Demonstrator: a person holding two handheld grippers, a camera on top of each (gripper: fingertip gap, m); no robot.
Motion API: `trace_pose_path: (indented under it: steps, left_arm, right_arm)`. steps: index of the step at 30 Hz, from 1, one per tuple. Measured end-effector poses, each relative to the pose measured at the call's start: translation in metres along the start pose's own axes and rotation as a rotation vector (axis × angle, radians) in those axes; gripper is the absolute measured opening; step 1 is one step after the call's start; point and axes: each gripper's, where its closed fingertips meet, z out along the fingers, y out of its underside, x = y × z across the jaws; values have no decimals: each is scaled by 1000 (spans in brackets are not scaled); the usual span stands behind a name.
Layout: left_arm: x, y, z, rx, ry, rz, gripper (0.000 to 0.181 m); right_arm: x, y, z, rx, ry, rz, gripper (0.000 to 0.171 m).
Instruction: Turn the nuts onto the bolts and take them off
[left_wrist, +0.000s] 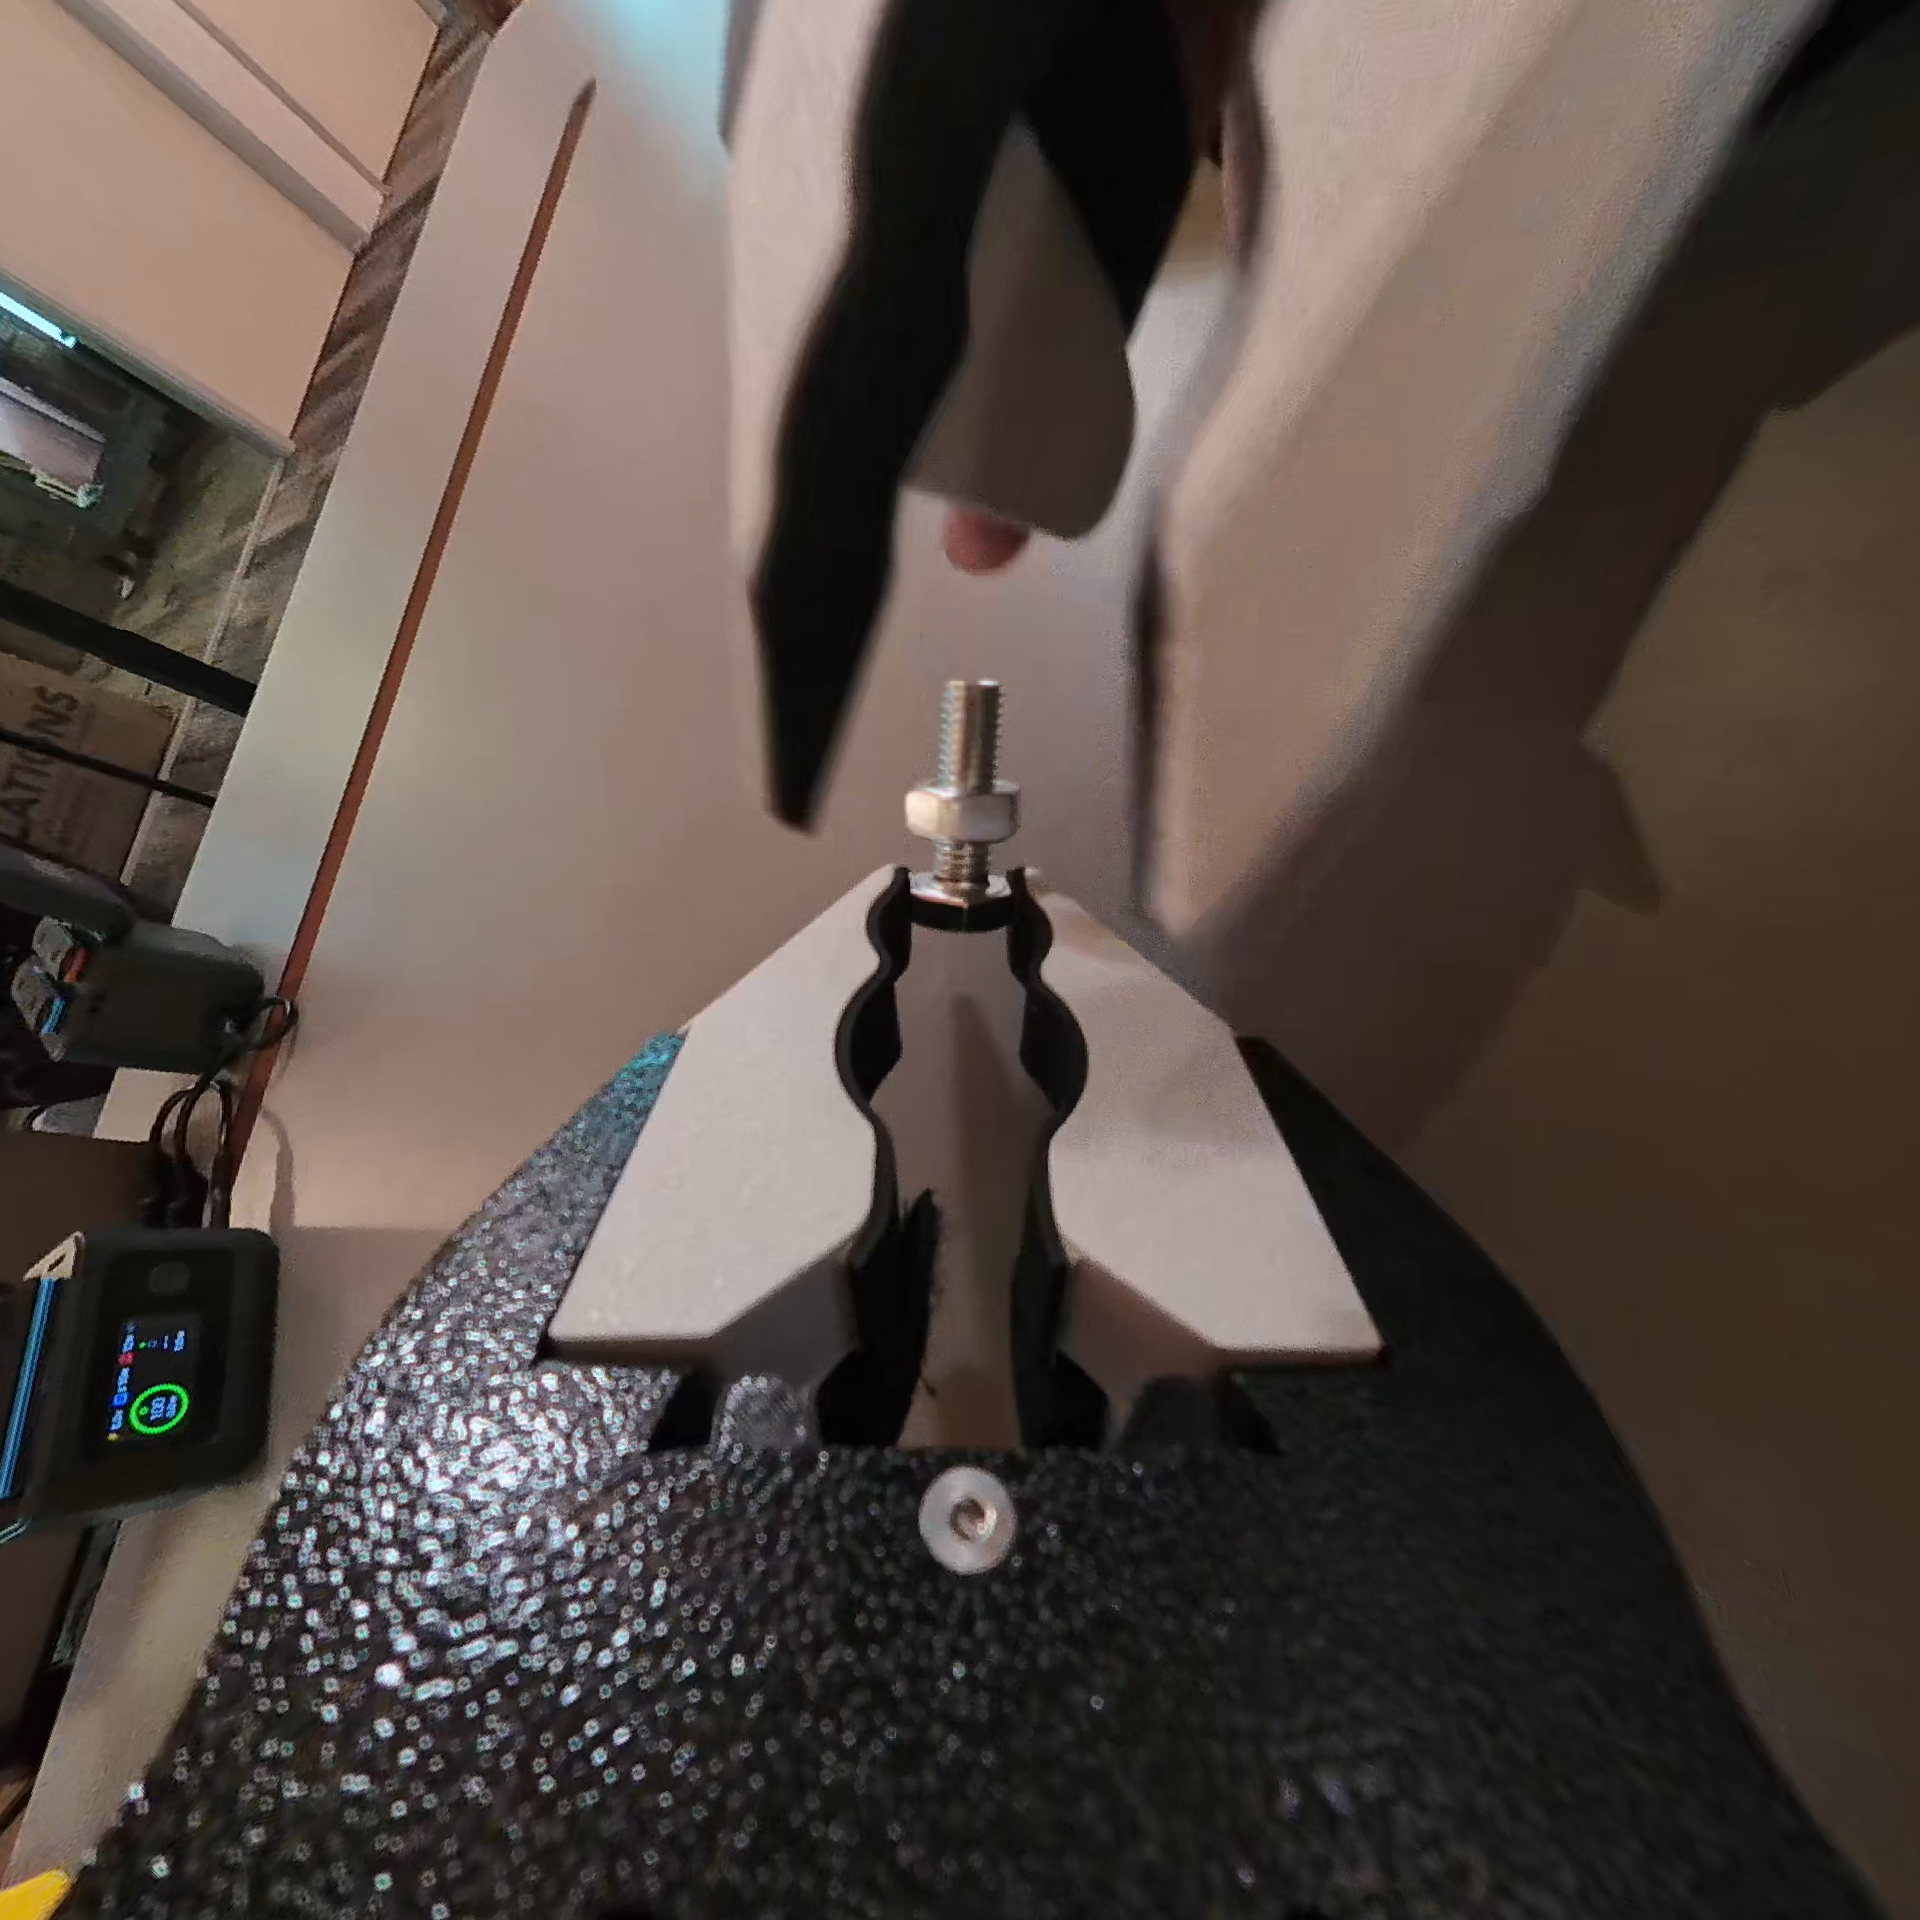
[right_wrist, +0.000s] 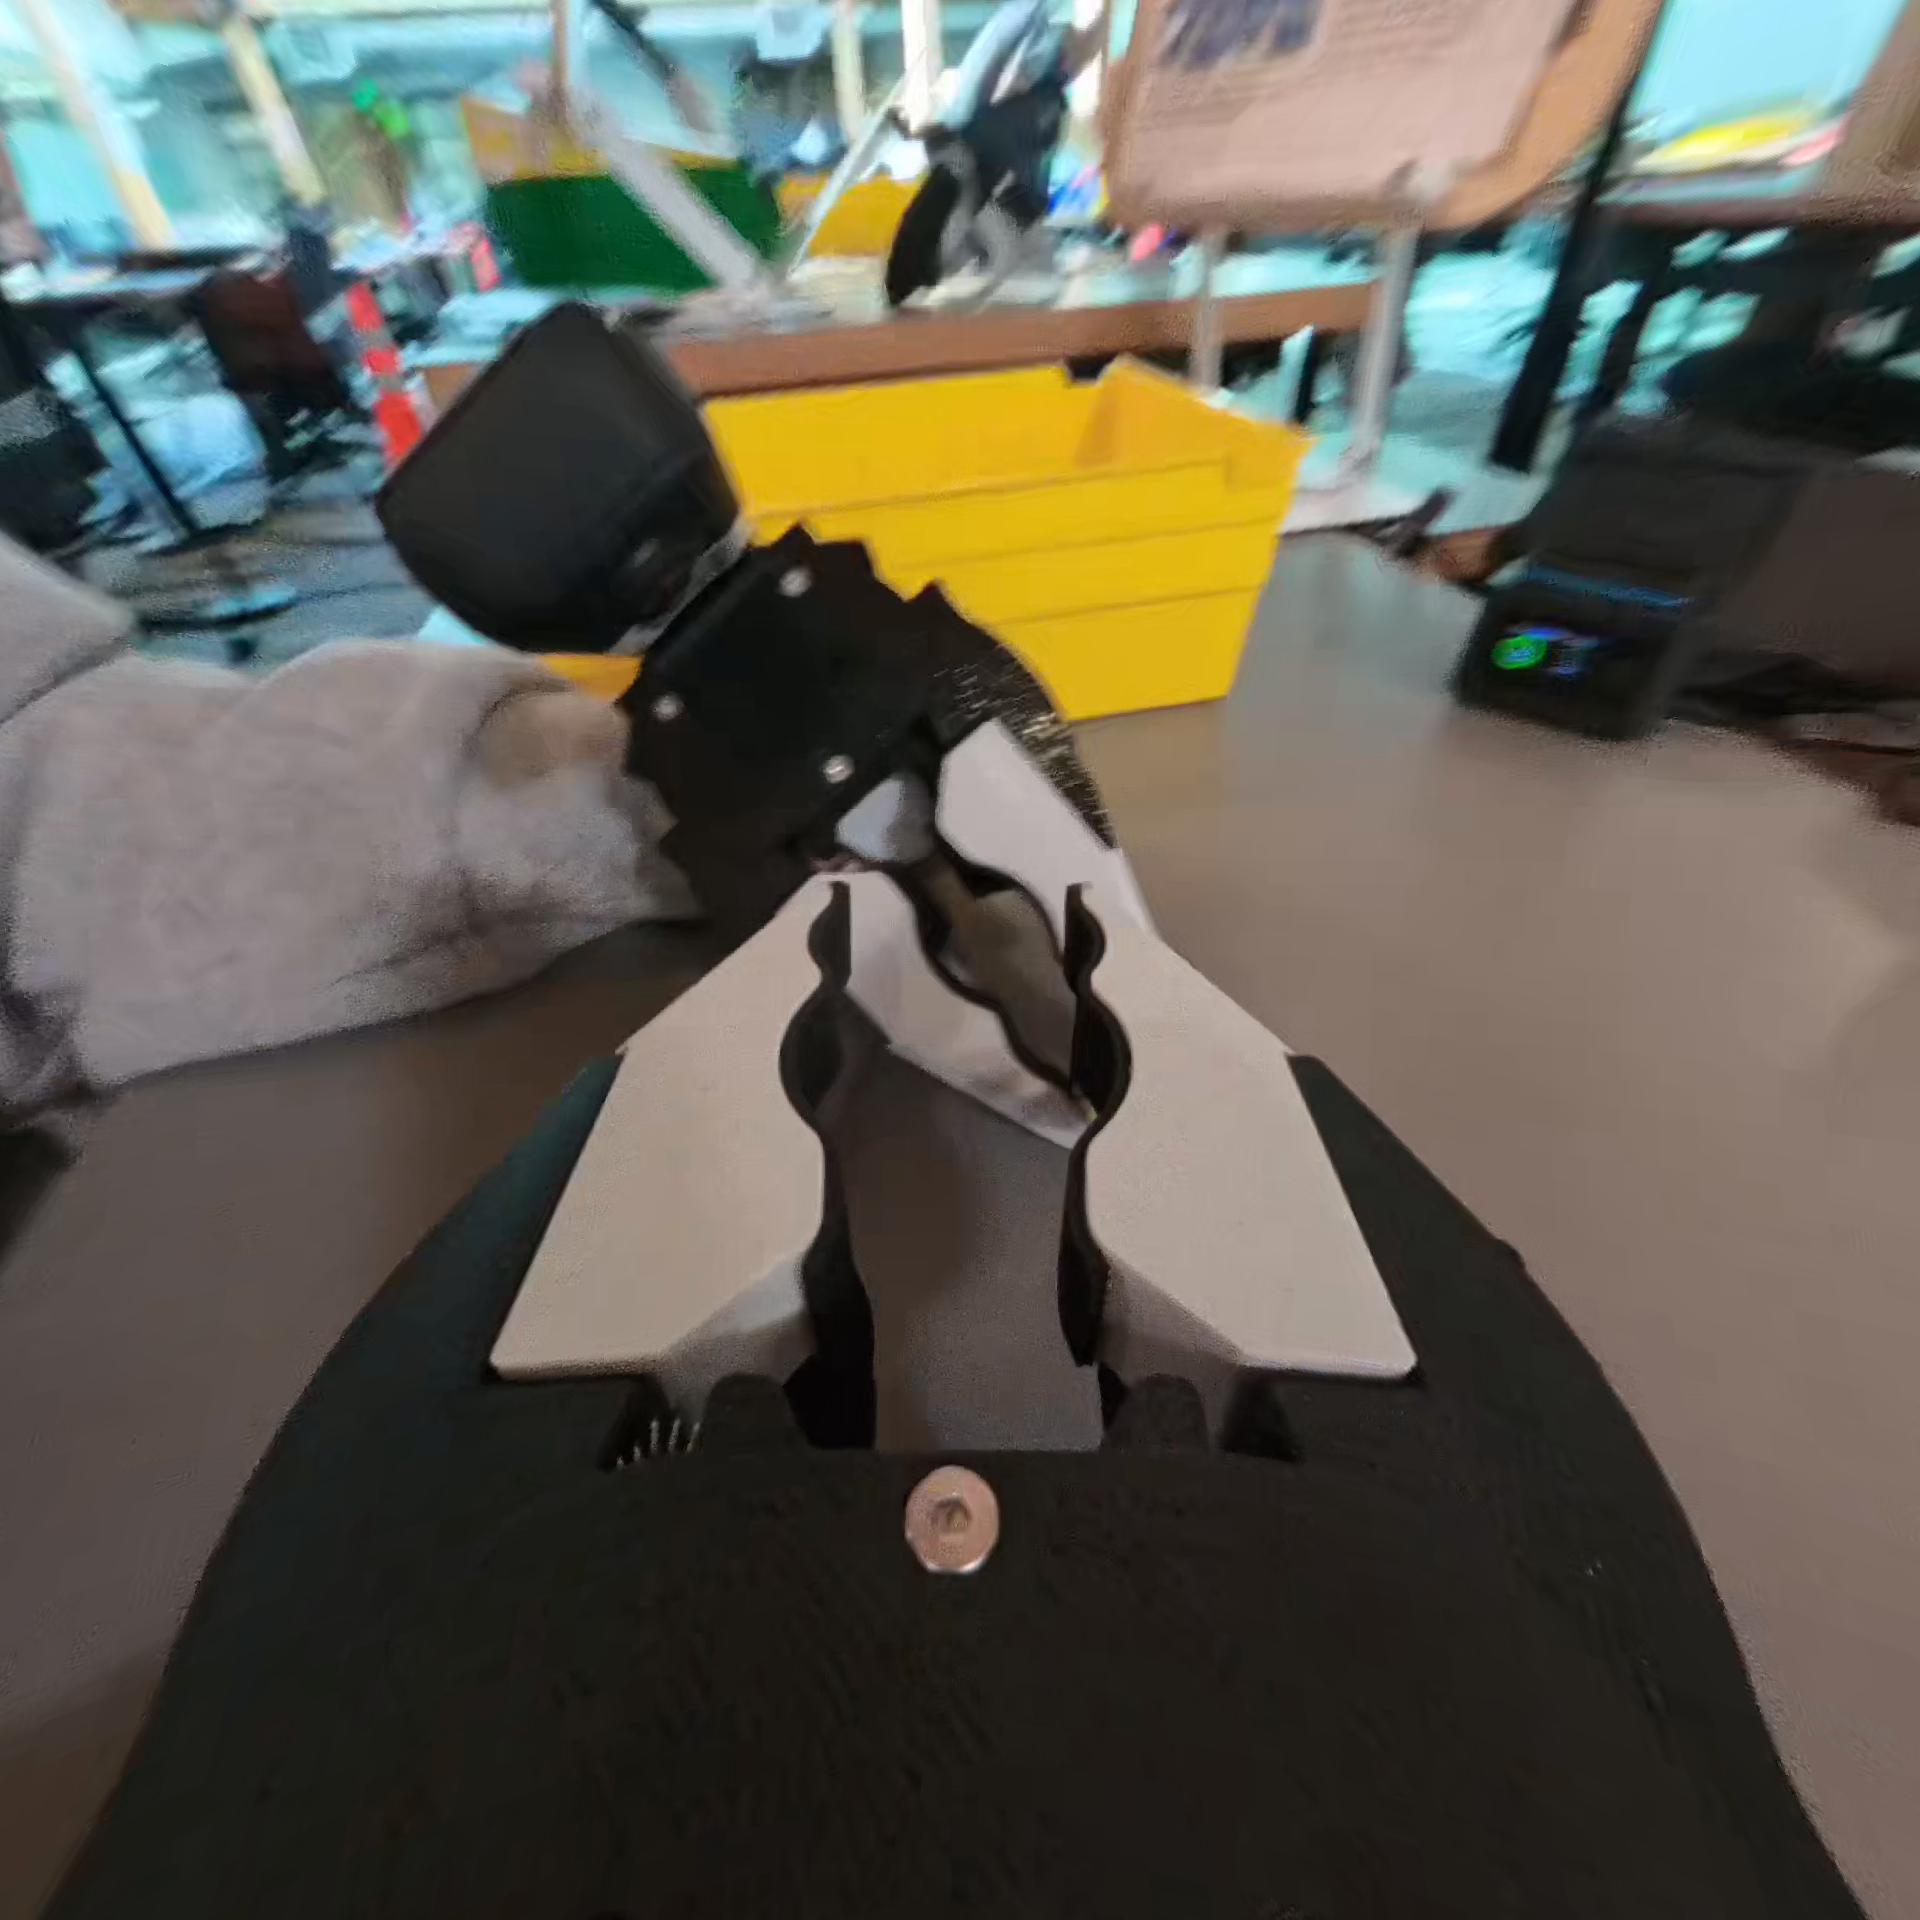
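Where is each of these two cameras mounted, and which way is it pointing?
Left wrist view: on the left gripper, looking along its fingers at the bolt they clamp by its head, nut on it; the right gripper blurs beyond.
Right wrist view: on the right gripper, fingers apart, facing the left gripper, with a yellow bin behind.
Shared: each shows the other gripper, on one tabletop.

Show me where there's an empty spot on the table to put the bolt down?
Bare tabletop lies right of the right tool, between it and the small black device. It's crowded on the left with the grey cloth, and behind with the yellow bin.
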Motion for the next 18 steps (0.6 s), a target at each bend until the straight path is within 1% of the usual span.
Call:
trace_pose_path:
  steps: [1,3,4,5,8,9,10,12,13,14,16,18]
  left_arm:
    - [0,0,0,0,1,-2,17]
    - [0,0,0,3,0,-8,17]
    - [0,0,0,2,-1,-9,17]
    - [0,0,0,-1,0,-7,17]
    - [0,0,1,-11,-2,2,17]
    - [0,0,1,-14,-4,5,17]
    - [0,0,1,-14,-3,8,17]
    - [1,0,1,-12,-2,17,17]
    - [1,0,1,-14,-3,21,17]
    - [1,0,1,-15,-4,24,17]
    - [1,0,1,-17,-5,25,17]
    - [1,0,2,-17,-5,24,17]
  right_arm:
    - [10,6,-4,-43,48,20,40]
    - [23,36,-11,-239,88,102,53]
    - [25,47,-13,-293,94,136,56]
    - [24,53,-13,-323,88,152,56]
    - [16,56,-4,-362,75,106,55]
    - [16,53,-1,-349,86,69,58]
    - [14,45,2,-315,89,15,59]
    - [2,21,5,-189,53,-85,50]
    - [5,14,3,-158,82,-90,47]
    - [11,18,-1,-196,110,-59,45]
    - [21,43,-9,-345,129,46,51]
    - [22,62,-12,-423,118,94,52]
